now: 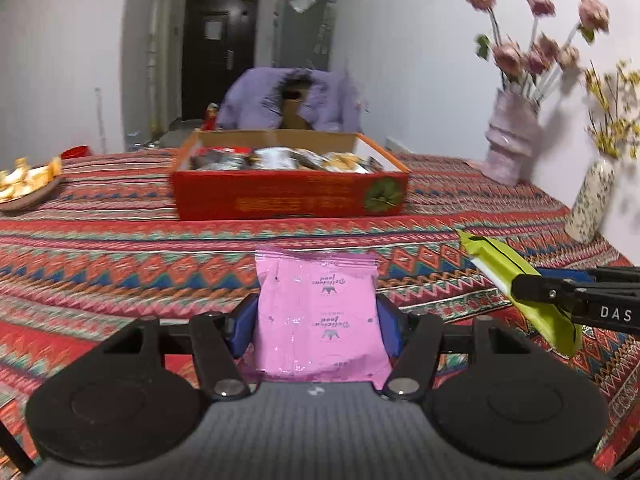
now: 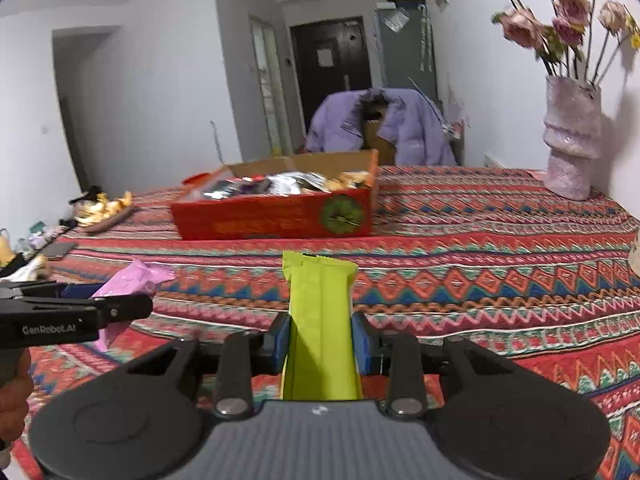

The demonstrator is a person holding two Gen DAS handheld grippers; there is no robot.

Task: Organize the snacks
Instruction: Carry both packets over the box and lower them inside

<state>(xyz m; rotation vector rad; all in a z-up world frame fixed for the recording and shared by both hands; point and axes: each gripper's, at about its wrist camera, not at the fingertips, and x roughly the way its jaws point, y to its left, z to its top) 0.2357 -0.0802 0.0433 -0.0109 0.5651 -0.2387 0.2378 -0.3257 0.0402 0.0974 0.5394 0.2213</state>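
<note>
My left gripper (image 1: 317, 322) is shut on a pink snack packet (image 1: 318, 300) and holds it above the patterned tablecloth. My right gripper (image 2: 322, 338) is shut on a long lime-green snack bar (image 2: 320, 320). Each gripper shows in the other's view: the right one with the green bar (image 1: 520, 284) at the right, the left one with the pink packet (image 2: 128, 280) at the left. A red cardboard box (image 1: 288, 196) holding several snack packets stands farther back on the table; it also shows in the right wrist view (image 2: 276, 216).
A brown plate of yellow-wrapped snacks (image 1: 24, 188) lies at the table's left edge. A pink vase with flowers (image 1: 508, 140) and a speckled vase (image 1: 590, 200) stand at the right by the wall. A chair draped with a purple jacket (image 1: 288, 100) is behind the table.
</note>
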